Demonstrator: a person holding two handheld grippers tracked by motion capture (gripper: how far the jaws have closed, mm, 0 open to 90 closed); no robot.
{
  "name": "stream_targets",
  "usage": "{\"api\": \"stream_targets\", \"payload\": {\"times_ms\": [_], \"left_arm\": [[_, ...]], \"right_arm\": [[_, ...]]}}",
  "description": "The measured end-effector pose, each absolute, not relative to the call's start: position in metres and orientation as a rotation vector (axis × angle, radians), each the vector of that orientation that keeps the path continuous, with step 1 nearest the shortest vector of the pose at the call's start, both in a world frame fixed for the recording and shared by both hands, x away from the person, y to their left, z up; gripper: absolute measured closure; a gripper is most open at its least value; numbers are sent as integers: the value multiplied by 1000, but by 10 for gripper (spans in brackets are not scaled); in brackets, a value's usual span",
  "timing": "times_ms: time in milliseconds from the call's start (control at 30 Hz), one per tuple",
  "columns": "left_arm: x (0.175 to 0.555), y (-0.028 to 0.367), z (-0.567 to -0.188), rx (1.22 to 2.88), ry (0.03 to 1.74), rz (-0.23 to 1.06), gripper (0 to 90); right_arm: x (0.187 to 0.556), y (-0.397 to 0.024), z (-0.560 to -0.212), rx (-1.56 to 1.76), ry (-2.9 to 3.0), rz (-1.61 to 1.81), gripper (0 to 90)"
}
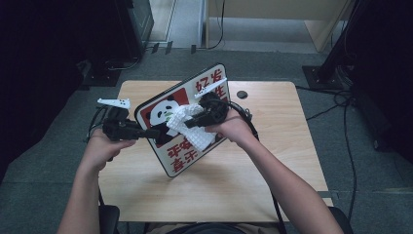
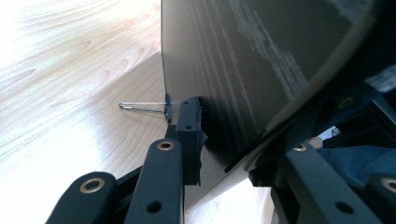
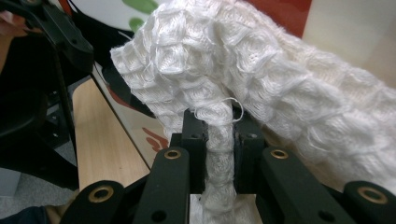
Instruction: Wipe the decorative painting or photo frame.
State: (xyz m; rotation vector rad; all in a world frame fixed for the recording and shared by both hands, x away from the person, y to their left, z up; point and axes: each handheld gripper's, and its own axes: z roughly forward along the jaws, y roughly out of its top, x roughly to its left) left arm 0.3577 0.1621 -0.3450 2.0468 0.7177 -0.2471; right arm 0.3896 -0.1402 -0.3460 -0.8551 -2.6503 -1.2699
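Note:
A sign board [image 1: 171, 155] with a panda picture and red characters stands tilted on the wooden table [image 1: 234, 180]. My left gripper [image 1: 155, 132] is shut on the board's left edge. In the left gripper view the jaws [image 2: 219, 135] clamp the board's dark back [image 2: 261, 60], and a thin metal pin [image 2: 140, 106] sticks out beside them. My right gripper [image 1: 189, 123] is shut on a white waffle-weave cloth [image 1: 195, 131] that lies against the board's face. The right gripper view has the cloth [image 3: 233, 60] pinched between the jaws [image 3: 218, 126], bunched above them.
A small black round object [image 1: 241, 93] lies on the table behind the board. Dark equipment [image 1: 44, 58] stands left of the table. Cables [image 1: 341, 102] run over the grey floor at the right. A pale wooden cabinet [image 1: 272, 19] stands beyond.

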Motion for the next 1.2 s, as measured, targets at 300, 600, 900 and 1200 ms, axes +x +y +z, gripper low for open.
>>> {"api": "stream_targets", "payload": {"times_ms": [300,600,900,1200], "left_arm": [[358,162,-345,2047,717,-250,715],[358,162,-345,2047,718,-251,713],[357,161,-345,2048,714,-248,713],[357,161,-345,2046,716,-249,712]], "right_arm": [[387,-142,-358,-847,-2657,-1262,792],[384,-145,-372,-842,-2653,-1265,792],[381,-149,-387,-838,-2652,-1259,793],[379,-152,-403,-826,-2652,-1246,793]]}}
